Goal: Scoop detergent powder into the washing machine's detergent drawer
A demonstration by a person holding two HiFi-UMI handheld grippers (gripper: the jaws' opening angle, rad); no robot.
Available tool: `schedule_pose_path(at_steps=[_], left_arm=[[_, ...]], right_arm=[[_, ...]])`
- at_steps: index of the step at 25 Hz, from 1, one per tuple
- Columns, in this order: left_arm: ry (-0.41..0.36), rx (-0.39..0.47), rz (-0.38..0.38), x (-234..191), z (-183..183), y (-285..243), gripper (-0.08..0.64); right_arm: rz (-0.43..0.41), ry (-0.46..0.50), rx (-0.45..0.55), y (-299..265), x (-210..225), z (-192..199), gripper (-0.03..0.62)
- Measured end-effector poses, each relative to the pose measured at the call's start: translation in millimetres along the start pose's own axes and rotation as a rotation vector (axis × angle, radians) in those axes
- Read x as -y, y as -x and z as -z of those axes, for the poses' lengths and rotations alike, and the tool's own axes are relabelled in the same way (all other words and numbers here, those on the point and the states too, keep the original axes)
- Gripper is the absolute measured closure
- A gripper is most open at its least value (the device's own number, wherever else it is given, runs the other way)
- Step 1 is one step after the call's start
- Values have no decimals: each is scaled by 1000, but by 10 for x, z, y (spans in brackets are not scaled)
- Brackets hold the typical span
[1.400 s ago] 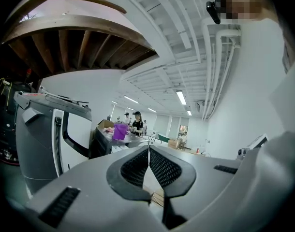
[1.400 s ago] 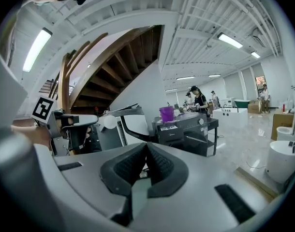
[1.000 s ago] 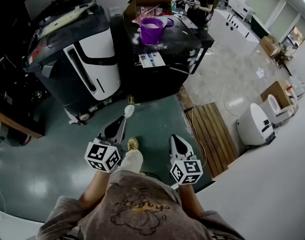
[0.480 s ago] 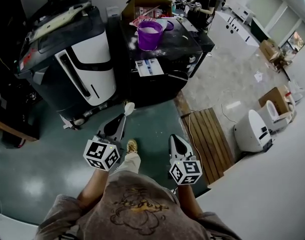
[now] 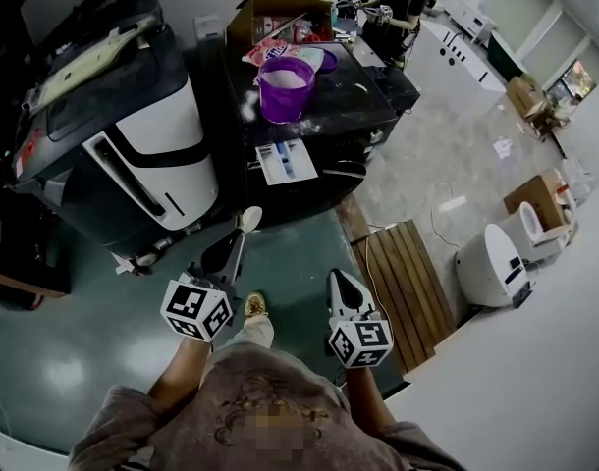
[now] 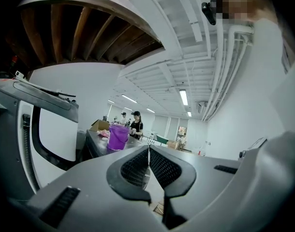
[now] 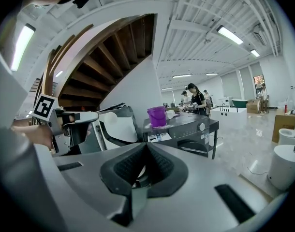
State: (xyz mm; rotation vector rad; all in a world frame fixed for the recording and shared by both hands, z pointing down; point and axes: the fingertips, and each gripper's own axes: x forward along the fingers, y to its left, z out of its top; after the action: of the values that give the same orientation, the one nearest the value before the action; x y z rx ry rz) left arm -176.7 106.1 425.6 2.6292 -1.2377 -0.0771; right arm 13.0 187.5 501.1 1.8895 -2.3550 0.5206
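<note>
Since 1.0 s ago: the washing machine (image 5: 329, 116) and the purple bucket (image 5: 285, 91) on its top sit lower in the head view, so the person has closed in on them. Both grippers are in the same place in front of the body.

Washing machine: black, straight ahead across the green floor (image 5: 299, 248), well apart from both grippers. The pale panel (image 5: 285, 161) at its front upper left is judged to be the detergent drawer. Cannot tell whether it is pulled out.

Bucket: white powder (image 5: 287, 78) inside.

Left gripper (image 5: 237, 238): fingers pinching the thin handle of a white scoop (image 5: 250, 218). The bowl projects past the tips. Cannot tell whether it is loaded.

Right gripper (image 5: 336, 278): fingers pressed together, nothing between them.

Key relation: the bucket lies ahead and slightly right of the scoop bowl, roughly along the scoop's long axis. The left gripper is nearer and carries the tool.

Judgement: scooping not yet begun. The next move calls for a reach forward to the bucket rim.
</note>
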Motion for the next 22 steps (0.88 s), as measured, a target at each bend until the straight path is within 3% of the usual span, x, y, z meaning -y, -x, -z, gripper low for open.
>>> schedule_pose_path(at_steps=[15, 22], left_arm=[[-4, -12, 47, -743, -307, -1066, 537], [-7, -13, 82, -924, -384, -1385, 537]], right_arm=[[28, 1, 9, -1228, 213, -515, 594], [65, -10, 23, -1520, 316, -659, 594]])
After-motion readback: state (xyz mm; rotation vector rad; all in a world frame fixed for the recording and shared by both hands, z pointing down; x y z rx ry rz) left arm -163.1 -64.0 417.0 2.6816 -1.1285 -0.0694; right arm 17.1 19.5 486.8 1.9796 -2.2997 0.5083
